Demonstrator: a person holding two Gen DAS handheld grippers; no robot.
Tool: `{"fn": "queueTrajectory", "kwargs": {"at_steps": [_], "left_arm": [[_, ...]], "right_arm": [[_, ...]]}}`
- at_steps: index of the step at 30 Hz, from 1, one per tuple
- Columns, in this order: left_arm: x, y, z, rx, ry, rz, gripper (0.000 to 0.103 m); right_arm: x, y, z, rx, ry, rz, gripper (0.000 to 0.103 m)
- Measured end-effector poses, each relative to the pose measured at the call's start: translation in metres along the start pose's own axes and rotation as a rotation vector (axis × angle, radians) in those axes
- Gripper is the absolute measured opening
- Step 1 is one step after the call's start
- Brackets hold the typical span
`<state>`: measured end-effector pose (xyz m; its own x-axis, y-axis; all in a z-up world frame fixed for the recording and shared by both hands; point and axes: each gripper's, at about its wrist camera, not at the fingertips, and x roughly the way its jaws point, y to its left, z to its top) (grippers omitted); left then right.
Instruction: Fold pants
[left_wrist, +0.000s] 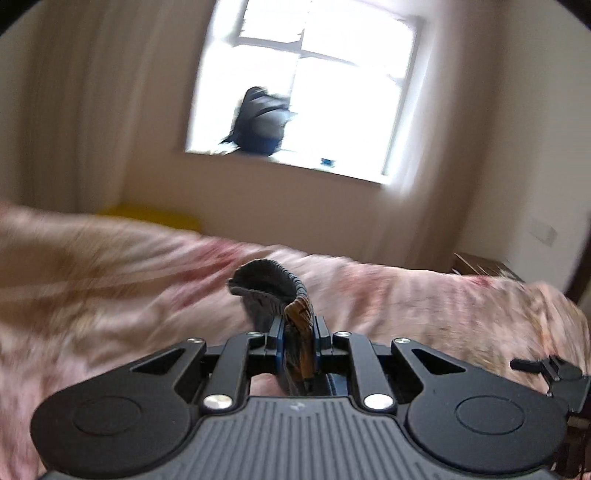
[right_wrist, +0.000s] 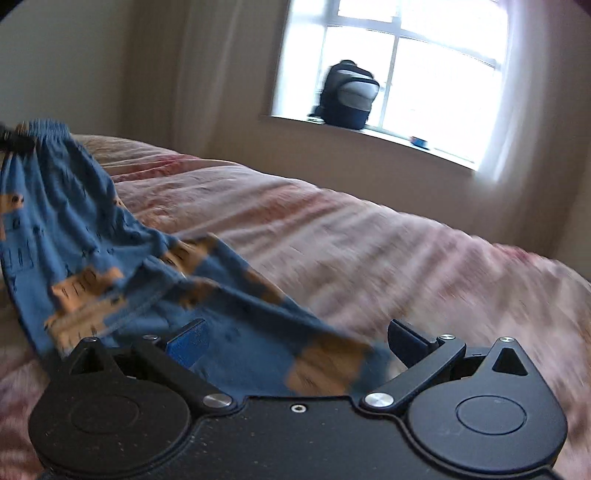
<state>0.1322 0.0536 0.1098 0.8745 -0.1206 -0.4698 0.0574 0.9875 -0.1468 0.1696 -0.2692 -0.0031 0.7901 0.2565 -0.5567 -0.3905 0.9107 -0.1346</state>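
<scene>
The pants (right_wrist: 92, 229) are blue with orange patches and hang in a slope from upper left down to the bed in the right wrist view. My left gripper (left_wrist: 298, 326) is shut on the gathered elastic waistband (left_wrist: 271, 286), which curls up above its fingertips. In the right wrist view that same grip shows as a dark shape (right_wrist: 14, 142) at the waistband's left end. My right gripper (right_wrist: 295, 339) stands wide open. A blue and orange stretch of the pants lies loosely between its fingers (right_wrist: 188, 343), and the pads do not press on it.
A pink floral bed cover (right_wrist: 369, 236) fills the lower half of both views. Behind it are a beige wall, pale curtains and a bright window with a dark backpack (right_wrist: 347, 96) on the sill. A yellow object (left_wrist: 147, 216) lies beyond the bed; wooden furniture (left_wrist: 480, 264) stands at the right.
</scene>
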Motion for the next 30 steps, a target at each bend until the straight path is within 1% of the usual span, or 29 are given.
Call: {"fn": "queueTrajectory", "kwargs": {"at_steps": [3, 6, 9, 11, 13, 16, 19, 22, 23, 24, 25, 26, 30], "left_arm": [[0.001, -0.049, 0.008, 0.142, -0.027, -0.052, 0.016], [0.005, -0.101, 0.005, 0.287, -0.029, -0.106, 0.016], [0.011, -0.158, -0.011, 0.449, -0.026, -0.174, 0.016], [0.017, -0.188, -0.026, 0.531, -0.008, -0.221, 0.016], [0.026, -0.217, -0.044, 0.593, 0.029, -0.270, 0.016], [0.050, -0.245, -0.073, 0.627, 0.113, -0.325, 0.016], [0.077, -0.254, -0.098, 0.626, 0.189, -0.335, 0.017], [0.096, -0.251, -0.114, 0.576, 0.267, -0.357, 0.026], [0.096, -0.248, -0.117, 0.554, 0.280, -0.365, 0.029], [0.095, -0.246, -0.120, 0.542, 0.276, -0.370, 0.035], [0.092, -0.246, -0.123, 0.548, 0.268, -0.370, 0.038], [0.090, -0.247, -0.124, 0.562, 0.262, -0.367, 0.044], [0.078, -0.246, -0.131, 0.597, 0.237, -0.344, 0.046]], "right_arm": [[-0.019, -0.013, -0.010, 0.065, -0.020, -0.059, 0.102], [-0.029, -0.031, -0.012, 0.126, -0.047, -0.078, 0.102], [-0.035, -0.049, -0.015, 0.158, -0.066, -0.106, 0.102], [-0.037, -0.062, -0.022, 0.168, -0.075, -0.128, 0.102], [-0.039, -0.075, -0.031, 0.180, -0.062, -0.152, 0.102], [-0.034, -0.098, -0.044, 0.238, -0.018, -0.190, 0.102], [-0.027, -0.117, -0.054, 0.294, 0.004, -0.207, 0.102], [-0.021, -0.127, -0.061, 0.315, -0.002, -0.184, 0.102], [-0.019, -0.129, -0.063, 0.319, -0.003, -0.173, 0.102], [-0.017, -0.130, -0.065, 0.325, -0.003, -0.161, 0.102], [-0.016, -0.130, -0.066, 0.330, -0.004, -0.147, 0.102], [-0.013, -0.129, -0.067, 0.331, -0.008, -0.121, 0.102], [-0.010, -0.119, -0.065, 0.308, -0.052, -0.025, 0.102]]}}
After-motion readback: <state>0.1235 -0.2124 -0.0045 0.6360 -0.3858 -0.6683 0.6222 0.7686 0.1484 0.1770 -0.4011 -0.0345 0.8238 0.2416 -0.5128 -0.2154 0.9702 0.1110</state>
